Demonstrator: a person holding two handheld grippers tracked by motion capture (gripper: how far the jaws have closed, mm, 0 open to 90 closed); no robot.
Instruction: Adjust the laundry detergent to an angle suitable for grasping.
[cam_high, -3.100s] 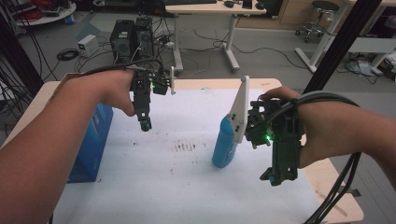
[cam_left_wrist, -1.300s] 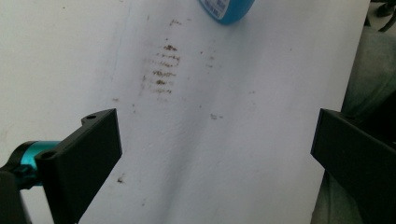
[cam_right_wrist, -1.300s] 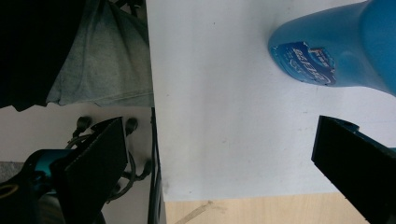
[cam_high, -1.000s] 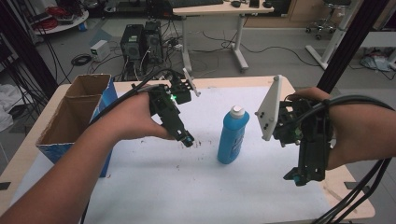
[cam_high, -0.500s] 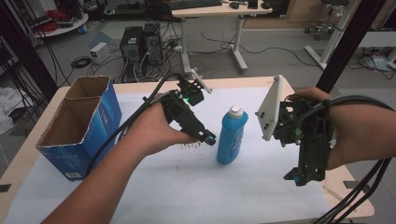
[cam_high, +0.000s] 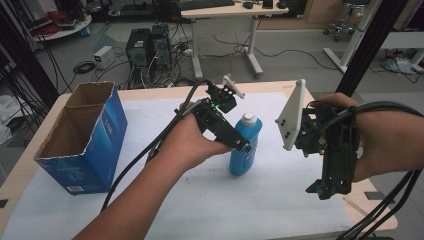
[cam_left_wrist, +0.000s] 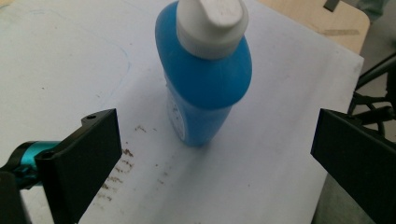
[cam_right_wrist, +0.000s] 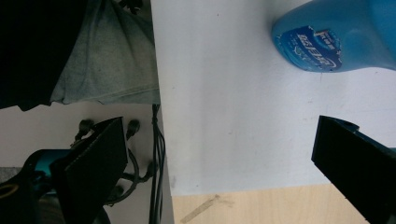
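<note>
We were lining up the left gripper (cam_high: 243, 146), jaws spread wide, on the upright blue bottle (cam_left_wrist: 205, 88); next it needed closing around the body.

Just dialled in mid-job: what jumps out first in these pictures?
The blue bottle with its white cap stands upright mid-table, and the left gripper is right at it, jaws open wide on either side of it in the left gripper view. The right gripper hangs open off to the bottle's right, near the table edge. At the table's left stands an open blue cardboard box.
</note>
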